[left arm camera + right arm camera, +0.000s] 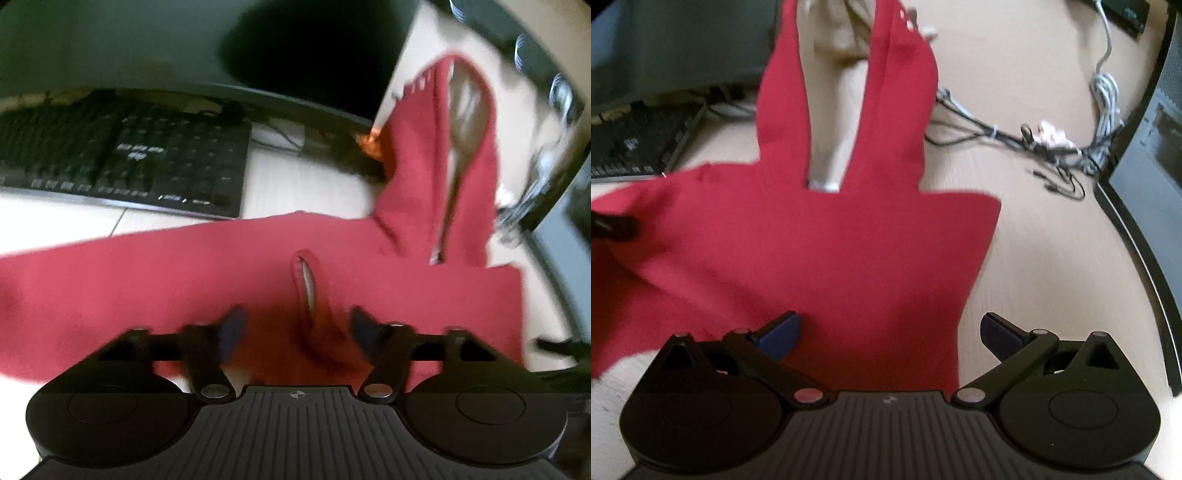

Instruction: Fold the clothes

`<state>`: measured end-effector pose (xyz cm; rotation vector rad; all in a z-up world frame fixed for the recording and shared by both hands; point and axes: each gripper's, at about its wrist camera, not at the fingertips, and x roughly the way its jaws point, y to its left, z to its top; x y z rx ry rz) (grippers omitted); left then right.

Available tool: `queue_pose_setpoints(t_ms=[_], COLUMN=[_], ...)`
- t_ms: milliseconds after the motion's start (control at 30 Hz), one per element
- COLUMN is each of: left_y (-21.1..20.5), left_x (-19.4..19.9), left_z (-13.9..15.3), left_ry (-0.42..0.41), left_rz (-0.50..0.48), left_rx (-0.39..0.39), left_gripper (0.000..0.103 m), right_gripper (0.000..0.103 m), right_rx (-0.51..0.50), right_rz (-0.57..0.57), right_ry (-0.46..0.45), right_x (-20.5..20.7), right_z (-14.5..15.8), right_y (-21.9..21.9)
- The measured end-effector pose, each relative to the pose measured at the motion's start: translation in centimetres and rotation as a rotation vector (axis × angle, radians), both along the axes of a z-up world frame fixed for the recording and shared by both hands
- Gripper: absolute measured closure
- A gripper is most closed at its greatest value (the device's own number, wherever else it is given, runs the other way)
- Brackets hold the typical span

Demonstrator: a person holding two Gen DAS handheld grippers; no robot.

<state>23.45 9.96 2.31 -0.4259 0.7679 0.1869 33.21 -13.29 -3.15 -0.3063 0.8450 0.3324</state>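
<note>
Both grippers gape empty: the left gripper [295,328] straddles a raised fold of the red garment [820,251], the right gripper [890,332] its right edge, straps running away across the desk [1034,258].

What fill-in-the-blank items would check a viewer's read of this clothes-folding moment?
1. The garment spread on the desk is ____ in colour.
2. The jaws of the left gripper and the right gripper both stand ____.
3. The dark device with keys beside the garment is a ____.
4. A tangle of ____ lies on the desk beyond the garment in the right wrist view.

Missing words: red; open; keyboard; cables
</note>
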Motion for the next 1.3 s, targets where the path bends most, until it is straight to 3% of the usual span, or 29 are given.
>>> queue_pose_setpoints(t_ms=[167, 300, 433, 533, 700, 733, 767, 833, 900, 1067, 1133, 1200, 1267, 1300], left_y=[1.7, 5.1, 8.3, 9.3, 9.5, 9.3, 9.0, 8.4, 7.6, 1.0, -2.8, -6.1, -9.0, -10.3], left_x=[-5.5, -8.6, -8.9, -8.0, -5.0, -4.2, -3.2, -1.4, 0.0, 1.4, 2.2, 3.1, 4.2, 4.7], left_z=[0.6, -1.3, -3.2, -3.5, -3.6, -3.6, -3.6, -3.6, -2.8, 3.5, 5.0, 5.1, 3.6, 2.5], left_ry=[-0.021, 0.003, 0.021, 0.004, -0.017, -0.017, -0.006, 0.025, 0.017, -0.221, -0.29, -0.309, -0.269, -0.232], left_rz=[0.059, 0.221, 0.392, 0.467, 0.562, 0.564, 0.555, 0.521, 0.474, 0.2, 0.036, -0.12, -0.276, -0.35], left_rx=[-0.11, -0.258, -0.371, -0.383, -0.285, -0.253, -0.199, -0.085, 0.019, 0.261, 0.309, 0.324, 0.318, 0.316], left_gripper=[0.01, 0.01, 0.012, 0.014, 0.017, 0.024, 0.032, 0.069, 0.078, 0.082, 0.082, 0.082, 0.072, 0.061], right_gripper=[0.0, 0.0, 0.0, 0.0, 0.0, 0.0, 0.0, 0.0, 0.0, 0.0, 0.0, 0.0, 0.0, 0.0], right_rx=[0.027, 0.07, 0.095, 0.107, 0.123, 0.128, 0.132, 0.14, 0.148, 0.198, 0.219, 0.233, 0.24, 0.244], right_rz=[-0.028, -0.02, -0.028, -0.036, -0.063, -0.071, -0.082, -0.108, -0.141, -0.269, -0.314, -0.349, -0.362, -0.367], right_ry=[-0.029, -0.032, -0.022, -0.024, -0.03, -0.031, -0.033, -0.036, -0.046, -0.054, -0.046, -0.041, -0.052, -0.057], right_x=[-1.4, -3.6, -5.4, -6.4, -7.4, -7.5, -7.6, -7.7, -7.5, -6.3, -5.6, -4.9, -4.4, -4.2], right_z=[1.0, 2.1, 2.6, 3.0, 3.4, 3.4, 3.5, 3.6, 3.8, 3.5, 3.3, 3.0, 3.2, 3.3], right_y=[-0.6, -1.4, -1.7, -1.8, -2.8, -3.0, -3.4, -4.4, -5.6, -9.2, -10.3, -11.2, -11.7, -11.9])
